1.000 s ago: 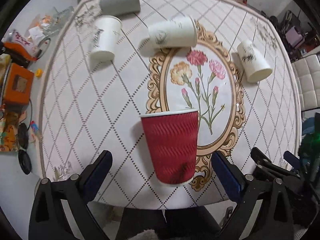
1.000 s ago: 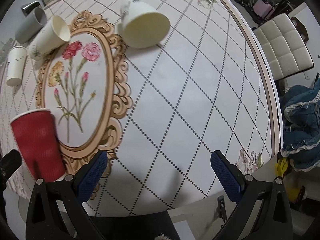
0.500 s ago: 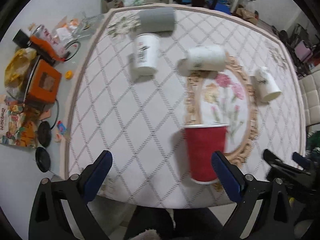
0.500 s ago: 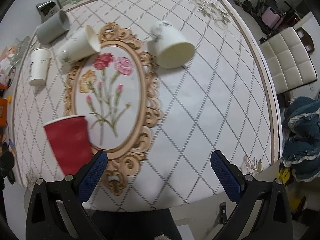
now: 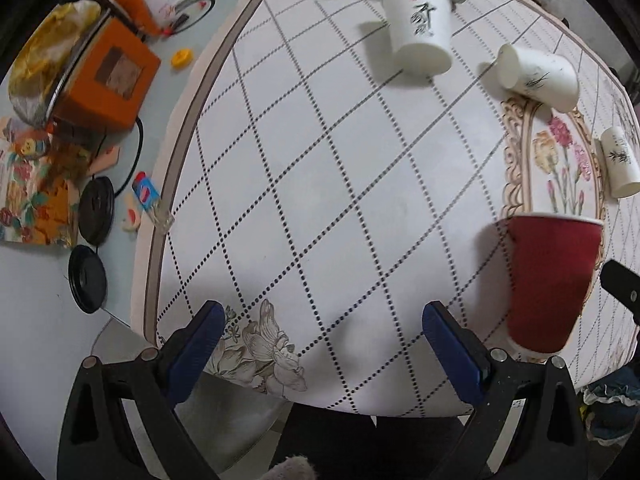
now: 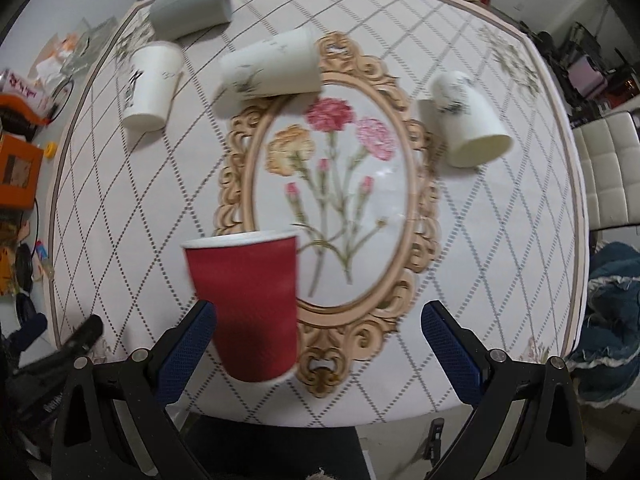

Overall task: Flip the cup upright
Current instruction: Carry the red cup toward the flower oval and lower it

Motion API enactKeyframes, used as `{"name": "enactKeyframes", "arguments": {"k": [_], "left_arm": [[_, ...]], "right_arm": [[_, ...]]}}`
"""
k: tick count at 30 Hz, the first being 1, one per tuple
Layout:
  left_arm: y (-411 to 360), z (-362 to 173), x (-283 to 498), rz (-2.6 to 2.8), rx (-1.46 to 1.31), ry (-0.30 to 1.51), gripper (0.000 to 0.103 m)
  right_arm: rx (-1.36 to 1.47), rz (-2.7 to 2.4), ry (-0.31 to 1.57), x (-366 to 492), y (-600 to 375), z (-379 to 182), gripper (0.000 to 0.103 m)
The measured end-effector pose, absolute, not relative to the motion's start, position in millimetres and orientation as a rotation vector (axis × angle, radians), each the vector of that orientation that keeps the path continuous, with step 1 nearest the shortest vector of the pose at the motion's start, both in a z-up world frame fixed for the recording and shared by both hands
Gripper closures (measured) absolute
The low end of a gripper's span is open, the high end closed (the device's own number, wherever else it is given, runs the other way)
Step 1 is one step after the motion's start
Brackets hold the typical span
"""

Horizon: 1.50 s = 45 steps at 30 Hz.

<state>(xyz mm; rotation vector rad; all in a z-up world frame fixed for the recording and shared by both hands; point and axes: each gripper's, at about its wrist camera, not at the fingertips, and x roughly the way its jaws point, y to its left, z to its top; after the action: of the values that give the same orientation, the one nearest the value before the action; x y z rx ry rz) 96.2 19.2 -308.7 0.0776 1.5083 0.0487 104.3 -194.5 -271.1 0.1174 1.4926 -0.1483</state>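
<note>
A red ribbed paper cup (image 5: 548,284) (image 6: 248,304) stands upright near the table's front edge, by the floral oval. Three white paper cups lie on their sides: one at back left (image 5: 420,32) (image 6: 150,84), one at the oval's top (image 5: 538,76) (image 6: 272,66), one at right (image 5: 620,160) (image 6: 466,120). A grey cup (image 6: 190,10) lies at the back. My left gripper (image 5: 320,344) is open and empty, left of the red cup. My right gripper (image 6: 318,344) is open and empty, with the red cup just inside its left finger (image 6: 188,344).
An orange box (image 5: 106,80), black lids (image 5: 94,210), packets and clutter sit on the surface left of the table. The table's front edge (image 5: 360,400) lies under both grippers. A white chair (image 6: 608,168) and blue cloth (image 6: 608,320) are at right.
My left gripper has swung left, so the red cup went from between its fingers to its right. My right gripper has swung left and back toward the red cup.
</note>
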Motion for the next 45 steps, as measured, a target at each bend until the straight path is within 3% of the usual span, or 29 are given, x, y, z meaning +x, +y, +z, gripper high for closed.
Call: {"name": "enactKeyframes", "arguments": {"k": [5,12,22,26,34,39,45], "left_arm": [[24.4,-322.8,96.7,0.023,0.077,1.526,0.002],[26.3,-339.4,97.4,0.042,0.102,1.547,0.002],[28.2,-352.8,93.5,0.030,0.088,1.609,0.002],[25.7,-352.2,94.1,0.016,0.069,1.632,0.002],[21.4,-350.1,128.2,-0.001,0.051,1.629,0.002],[16.9,-354.0,168.3,0.007,0.072,1.605,0.002],[22.4,-364.1,187.3,0.004,0.090,1.581,0.002]], "right_arm": [[0.079,-0.116,1.540,115.9,-173.1,-288.7,0.007],[0.088,-0.071,1.619,127.2,-156.7,-315.5,0.027],[0.224,-0.093,1.574,122.4,-177.0,-303.8,0.028],[0.272,-0.101,1.482,121.7,-187.8,-280.5,0.029],[0.233,-0.165,1.127,136.1,-179.8,-240.0,0.029],[0.176,-0.218,0.934,145.6,-166.6,-255.2,0.029],[0.119,-0.225,0.867,133.1,-153.5,-271.6,0.028]]}}
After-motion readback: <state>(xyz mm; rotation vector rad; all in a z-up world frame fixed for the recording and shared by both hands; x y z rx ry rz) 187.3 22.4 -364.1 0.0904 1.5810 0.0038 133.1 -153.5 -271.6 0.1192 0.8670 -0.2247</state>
